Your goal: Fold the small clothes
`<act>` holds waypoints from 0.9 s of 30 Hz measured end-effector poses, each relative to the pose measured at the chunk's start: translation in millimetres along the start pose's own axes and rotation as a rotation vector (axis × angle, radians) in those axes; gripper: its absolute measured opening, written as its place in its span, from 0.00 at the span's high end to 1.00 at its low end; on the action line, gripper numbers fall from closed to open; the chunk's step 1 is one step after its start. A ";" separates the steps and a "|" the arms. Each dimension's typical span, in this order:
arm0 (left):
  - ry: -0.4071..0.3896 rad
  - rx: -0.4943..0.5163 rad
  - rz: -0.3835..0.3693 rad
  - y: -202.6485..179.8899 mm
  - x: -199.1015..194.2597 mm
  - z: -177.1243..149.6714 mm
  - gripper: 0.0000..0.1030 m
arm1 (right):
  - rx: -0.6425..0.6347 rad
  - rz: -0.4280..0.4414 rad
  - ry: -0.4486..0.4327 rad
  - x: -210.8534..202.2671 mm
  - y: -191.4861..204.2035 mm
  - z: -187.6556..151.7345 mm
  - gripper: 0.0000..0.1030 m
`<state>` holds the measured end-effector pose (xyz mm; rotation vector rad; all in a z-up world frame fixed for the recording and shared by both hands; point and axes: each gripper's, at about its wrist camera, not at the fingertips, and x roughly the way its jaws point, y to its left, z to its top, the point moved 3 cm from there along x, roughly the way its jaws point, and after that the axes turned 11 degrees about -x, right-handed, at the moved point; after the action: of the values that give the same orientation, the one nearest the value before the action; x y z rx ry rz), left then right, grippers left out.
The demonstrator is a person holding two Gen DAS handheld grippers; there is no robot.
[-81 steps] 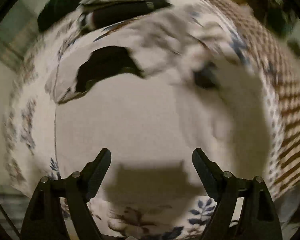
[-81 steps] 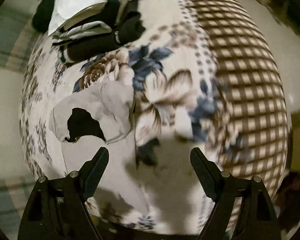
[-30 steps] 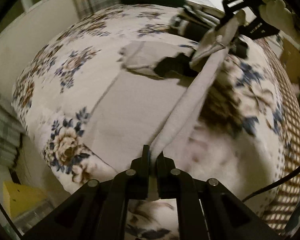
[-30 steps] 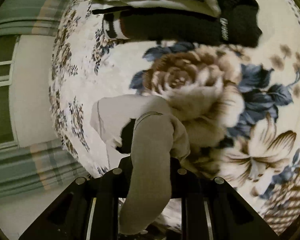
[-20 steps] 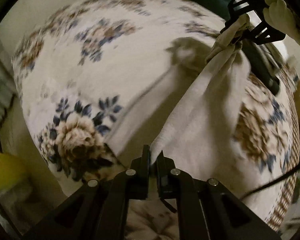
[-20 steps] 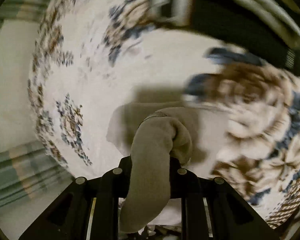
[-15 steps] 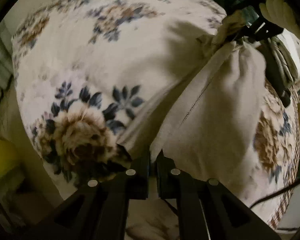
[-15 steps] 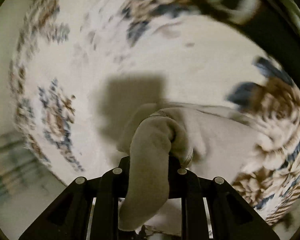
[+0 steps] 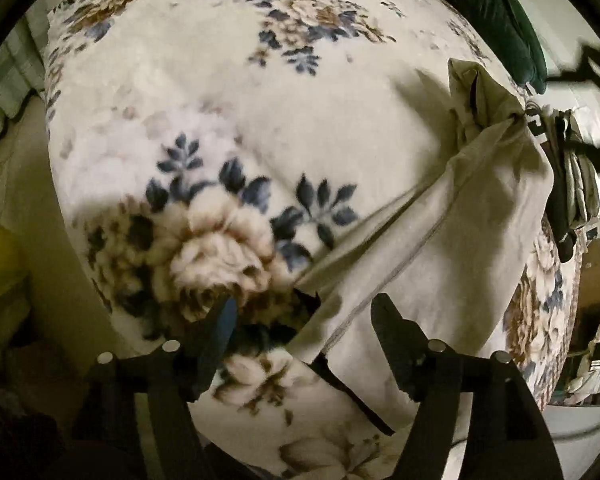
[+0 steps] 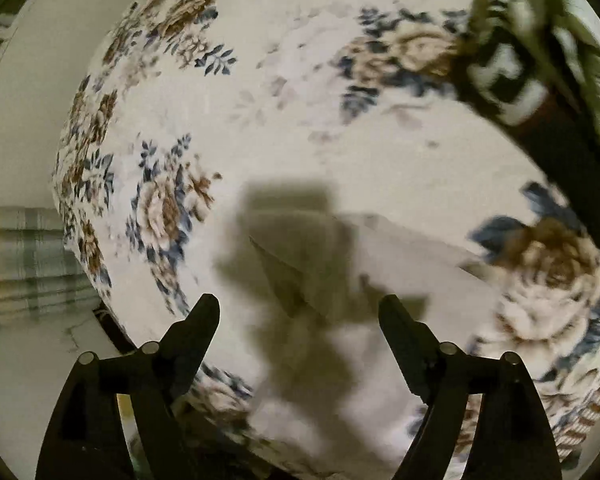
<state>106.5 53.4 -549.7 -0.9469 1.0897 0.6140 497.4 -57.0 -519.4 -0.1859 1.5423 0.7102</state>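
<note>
A: Looking at your left gripper [image 9: 304, 320]: jaws spread wide, nothing in them. The beige garment [image 9: 440, 240] lies doubled over just ahead & to the right of it, touching the blanket [image 9: 260, 100].

B: And the right gripper [image 10: 300, 320]?

A: Also wide open, empty, hovering above the garment's folded edge [image 10: 380, 248]. You prob. let go so the fold rests flat.

B: Surface?

A: Soft floral blanket, so cloth may sag. Stack of folded clothes [image 10: 540, 80] sits further ahead, right. Plaid curtain [image 10: 20, 256] off to the left.
</note>
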 end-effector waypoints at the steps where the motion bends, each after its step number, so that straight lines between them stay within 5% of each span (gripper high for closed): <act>1: 0.002 0.006 -0.004 -1.4 0.6 0.8 0.34 | 0.003 -0.014 -0.014 -6.0 -10.5 -10.7 0.18; 7: -0.010 0.076 -0.043 -41.6 -10.2 21.7 0.34 | 0.108 0.018 -0.039 -0.9 -74.7 -55.5 0.18; 15: 0.018 0.253 -0.220 -153.2 -31.1 82.7 0.34 | 0.236 0.077 -0.065 12.5 -126.1 -133.9 0.18; 23: 0.204 0.543 -0.248 -269.4 75.6 136.7 0.34 | 0.296 0.093 -0.118 30.2 -150.1 -155.8 0.18; 27: 0.260 0.637 -0.263 -284.6 110.9 139.6 0.36 | 0.301 0.083 -0.122 45.7 -151.8 -148.1 0.18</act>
<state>441.5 35.0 -536.7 -0.5988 1.2575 -0.0864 446.4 -242.3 -619.9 0.1447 1.5251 0.5360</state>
